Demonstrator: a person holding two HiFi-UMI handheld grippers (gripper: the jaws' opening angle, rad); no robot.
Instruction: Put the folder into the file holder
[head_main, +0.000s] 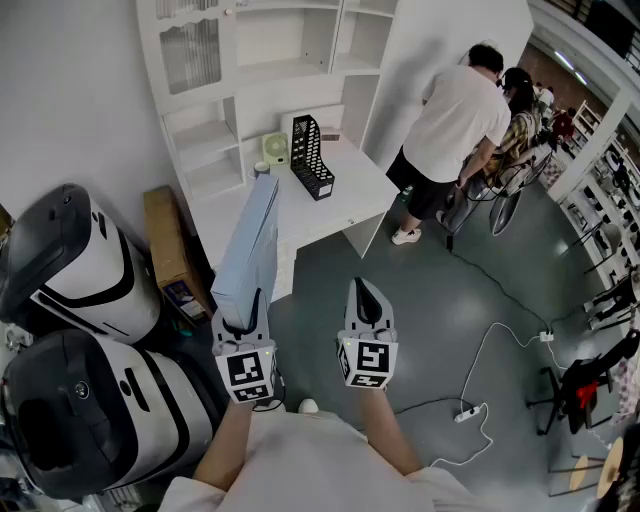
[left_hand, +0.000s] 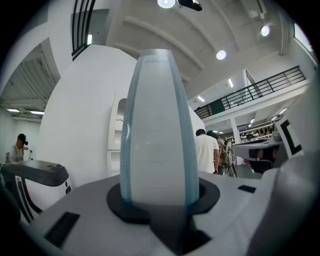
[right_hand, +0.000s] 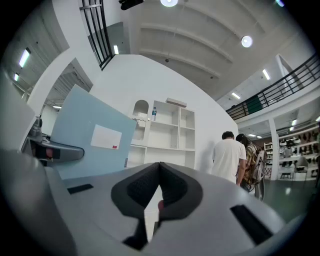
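A pale blue folder (head_main: 250, 245) stands on edge in my left gripper (head_main: 243, 318), which is shut on its near end. In the left gripper view the folder's spine (left_hand: 157, 130) rises between the black pads and fills the middle. Its broad face with a white label (right_hand: 90, 132) shows at the left of the right gripper view. My right gripper (head_main: 367, 298) hangs beside it over the floor, shut with nothing between its pads (right_hand: 172, 187). The black mesh file holder (head_main: 311, 157) stands on the white desk (head_main: 350, 190) farther ahead, well beyond both grippers.
A small green fan (head_main: 275, 150) sits on the desk left of the holder. White shelving (head_main: 250, 60) rises behind. Two people (head_main: 455, 125) stand at the right of the desk. Two black and white machines (head_main: 70, 330) crowd my left. A power strip (head_main: 467, 412) and cable lie on the floor.
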